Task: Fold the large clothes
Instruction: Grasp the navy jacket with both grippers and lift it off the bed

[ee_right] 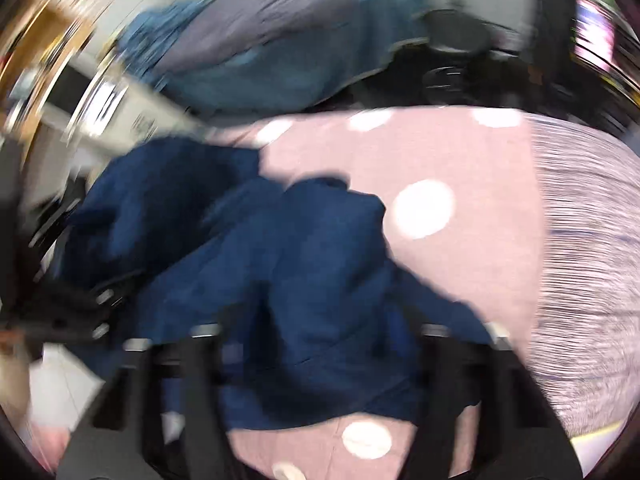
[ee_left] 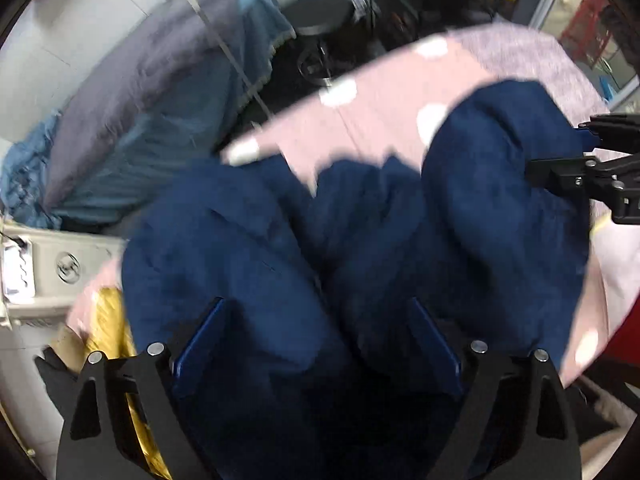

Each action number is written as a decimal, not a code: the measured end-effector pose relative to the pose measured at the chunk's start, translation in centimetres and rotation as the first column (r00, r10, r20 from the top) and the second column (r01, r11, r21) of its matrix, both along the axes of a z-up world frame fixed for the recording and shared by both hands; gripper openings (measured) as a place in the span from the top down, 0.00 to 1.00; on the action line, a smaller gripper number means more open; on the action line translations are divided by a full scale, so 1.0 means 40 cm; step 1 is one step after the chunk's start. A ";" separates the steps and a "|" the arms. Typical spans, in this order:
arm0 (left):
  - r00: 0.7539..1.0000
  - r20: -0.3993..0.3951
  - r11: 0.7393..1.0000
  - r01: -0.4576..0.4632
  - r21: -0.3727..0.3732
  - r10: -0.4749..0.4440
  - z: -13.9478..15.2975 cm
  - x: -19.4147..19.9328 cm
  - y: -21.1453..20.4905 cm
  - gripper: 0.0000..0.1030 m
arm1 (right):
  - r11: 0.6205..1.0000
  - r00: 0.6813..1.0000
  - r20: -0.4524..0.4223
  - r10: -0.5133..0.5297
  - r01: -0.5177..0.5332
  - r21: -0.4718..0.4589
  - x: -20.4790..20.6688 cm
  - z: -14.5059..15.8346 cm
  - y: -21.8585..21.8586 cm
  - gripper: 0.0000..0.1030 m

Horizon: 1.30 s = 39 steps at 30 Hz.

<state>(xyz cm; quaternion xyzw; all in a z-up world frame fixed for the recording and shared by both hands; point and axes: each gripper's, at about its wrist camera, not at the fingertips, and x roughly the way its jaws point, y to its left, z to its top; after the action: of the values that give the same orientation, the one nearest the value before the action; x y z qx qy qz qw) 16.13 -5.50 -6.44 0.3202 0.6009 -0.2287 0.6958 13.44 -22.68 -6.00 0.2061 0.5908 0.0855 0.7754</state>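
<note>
A large navy blue garment (ee_left: 320, 240) lies bunched on a pink sheet with white dots (ee_left: 384, 96). My left gripper (ee_left: 316, 312) is over its near part, its blue-padded fingers (ee_left: 204, 332) spread wide with cloth between them. My right gripper (ee_left: 568, 152) shows at the right edge of the left wrist view, against the garment's right side. In the blurred right wrist view the garment (ee_right: 280, 280) fills the space between the right gripper's (ee_right: 320, 336) spread fingers, on the pink sheet (ee_right: 460, 152). The left gripper (ee_right: 72, 312) shows dark at that view's left edge.
A grey and blue bed (ee_left: 132, 112) stands behind, across a dark gap with a round black stool (ee_left: 320, 16). A white appliance (ee_left: 48, 272) and a yellow object (ee_left: 108, 336) sit at the left. A lilac striped cover (ee_right: 592, 260) lies to the right of the pink sheet.
</note>
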 end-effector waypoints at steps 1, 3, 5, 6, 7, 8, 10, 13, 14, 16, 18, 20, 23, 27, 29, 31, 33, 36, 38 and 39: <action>0.999 -0.038 1.000 -0.012 0.003 0.012 -0.026 -0.022 0.035 0.15 | 0.999 0.999 0.001 0.048 -0.048 -0.002 -0.014 -0.004 0.036 0.71; 0.999 -0.043 1.000 -0.027 0.006 0.028 -0.050 -0.068 0.086 0.15 | 0.987 0.987 -0.009 0.159 -0.160 -0.037 -0.067 -0.024 0.129 0.75; 0.999 -0.016 0.999 -0.035 0.002 0.035 -0.072 -0.135 0.140 0.15 | 0.975 0.975 -0.025 0.221 -0.222 -0.027 -0.132 -0.046 0.201 0.76; 0.999 -0.007 0.999 -0.052 -0.006 0.052 -0.084 -0.165 0.166 0.14 | 0.968 0.967 -0.033 0.252 -0.252 -0.013 -0.170 -0.058 0.237 0.77; 0.997 -0.007 0.997 -0.076 -0.014 0.076 -0.096 -0.194 0.192 0.13 | 0.961 0.961 -0.039 0.275 -0.275 -0.009 -0.198 -0.068 0.261 0.77; 0.995 -0.007 0.995 -0.097 -0.018 0.097 -0.115 -0.227 0.215 0.12 | 0.950 0.949 -0.053 0.311 -0.312 -0.004 -0.246 -0.086 0.301 0.77; 0.993 -0.029 0.993 -0.114 0.004 0.114 -0.163 -0.289 0.246 0.11 | 0.929 0.926 -0.091 0.368 -0.369 -0.002 -0.330 -0.129 0.353 0.77; 0.985 -0.103 0.990 -0.141 -0.003 0.140 -0.208 -0.343 0.265 0.11 | 0.905 0.891 -0.185 0.415 -0.424 -0.014 -0.429 -0.214 0.402 0.77; 0.982 -0.118 0.989 -0.149 -0.012 0.147 -0.205 -0.347 0.267 0.11 | 0.883 0.866 -0.230 0.444 -0.467 -0.054 -0.467 -0.249 0.424 0.74; 0.979 -0.131 0.985 -0.165 -0.052 0.157 -0.172 -0.345 0.265 0.12 | 0.859 0.842 -0.272 0.465 -0.504 -0.092 -0.516 -0.282 0.448 0.66; 0.983 -0.104 0.980 -0.164 -0.117 0.152 -0.097 -0.313 0.252 0.12 | 0.879 0.854 -0.289 0.432 -0.471 -0.079 -0.544 -0.282 0.438 0.50; 0.987 -0.079 0.973 -0.155 -0.172 0.143 -0.029 -0.274 0.235 0.11 | 0.924 0.893 -0.277 0.354 -0.380 -0.041 -0.549 -0.260 0.391 0.44; 0.995 -0.053 0.969 -0.100 -0.227 0.090 0.042 -0.226 0.182 0.11 | 0.970 0.947 -0.223 0.233 -0.241 -0.010 -0.561 -0.198 0.306 0.35; 0.995 0.005 0.966 0.095 -0.243 -0.096 0.096 -0.227 0.085 0.07 | 0.994 0.973 -0.200 0.111 -0.112 0.009 -0.594 -0.150 0.219 0.26; 0.980 0.066 0.958 0.197 -0.209 -0.187 0.097 -0.217 0.024 0.06 | 1.000 0.977 -0.213 0.015 -0.014 0.005 -0.623 -0.146 0.169 0.24; 0.958 0.115 0.944 0.280 -0.174 -0.263 0.065 -0.203 -0.041 0.06 | 0.994 0.965 -0.238 -0.110 0.114 0.003 -0.660 -0.153 0.106 0.24; 0.945 0.123 0.935 0.320 -0.156 -0.303 0.008 -0.150 -0.126 0.06 | 0.955 0.923 -0.289 -0.253 0.286 0.076 -0.679 -0.202 0.019 0.24; 0.934 0.081 0.930 0.354 -0.098 -0.347 -0.114 -0.068 -0.241 0.06 | 0.848 0.829 -0.373 -0.416 0.503 0.170 -0.734 -0.283 -0.076 0.24; 0.903 0.071 0.903 0.427 -0.046 -0.423 -0.189 -0.063 -0.282 0.06 | 0.822 0.800 -0.408 -0.439 0.541 0.177 -0.742 -0.327 -0.065 0.24; 0.875 0.054 0.876 0.483 -0.007 -0.482 -0.230 -0.069 -0.304 0.06 | 0.811 0.797 -0.420 -0.434 0.549 0.202 -0.745 -0.344 -0.072 0.24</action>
<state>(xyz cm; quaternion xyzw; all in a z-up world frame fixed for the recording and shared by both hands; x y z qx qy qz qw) 13.39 -17.67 -15.64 0.4582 0.4819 -0.3928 0.6352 -16.36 -25.56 -19.75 0.4863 0.6239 -0.0675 0.6080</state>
